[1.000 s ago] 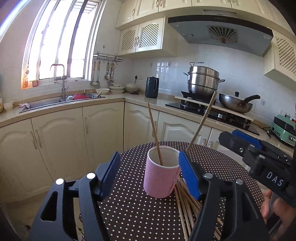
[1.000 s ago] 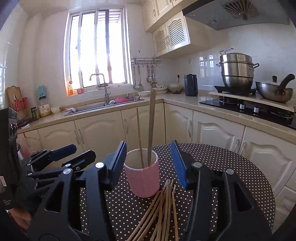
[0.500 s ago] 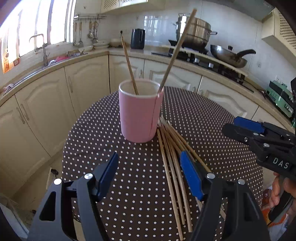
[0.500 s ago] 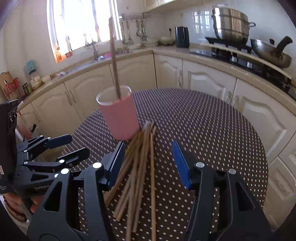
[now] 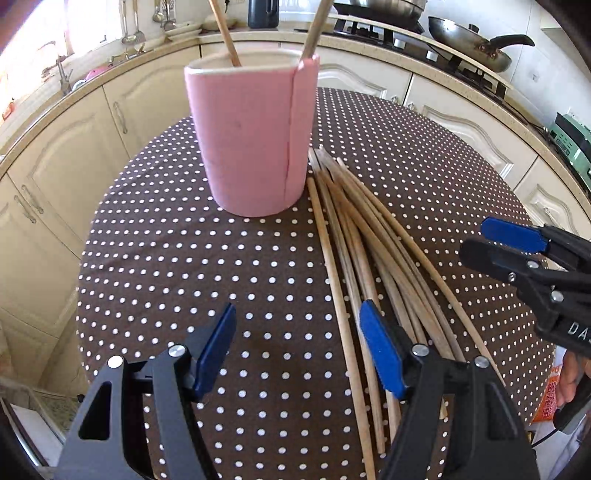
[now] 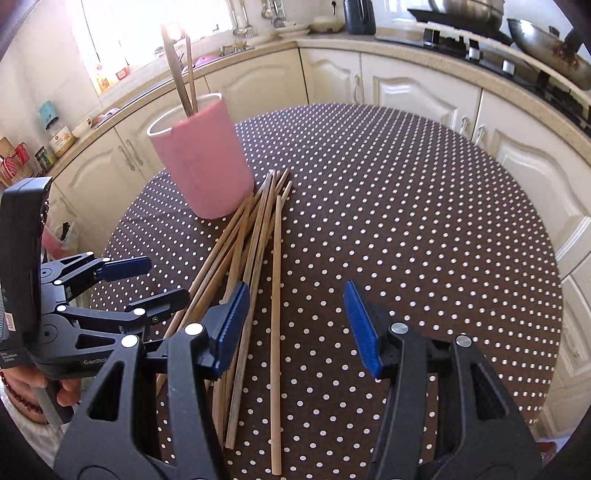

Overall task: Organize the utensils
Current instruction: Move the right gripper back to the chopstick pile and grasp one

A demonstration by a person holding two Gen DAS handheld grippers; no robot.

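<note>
From the left wrist camera, the left gripper (image 5: pixel 297 347) is hanging over the brown polka-dot tablecloth (image 5: pixel 184 266) with its blue pads spread wide and nothing between them. The pink cup (image 5: pixel 255 136) is standing upright at twelve o'clock, holding two chopsticks (image 5: pixel 225 33) that are leaning apart. A loose bundle of wooden chopsticks (image 5: pixel 362 243) is lying flat on the cloth, fanning from the cup's base toward five o'clock, passing under the right-hand pad. The right gripper (image 5: pixel 517 243) is showing at three o'clock.

From the right wrist camera, the right gripper (image 6: pixel 295 325) is also standing released over the cloth, gripping nothing; one chopstick (image 6: pixel 275 295) is lying between its pads, untouched. The cup (image 6: pixel 201 166) is sitting at eleven o'clock, the bundle (image 6: pixel 240 240) spreading from it toward seven o'clock. The left gripper (image 6: pixel 147 280) is showing at nine o'clock.
</note>
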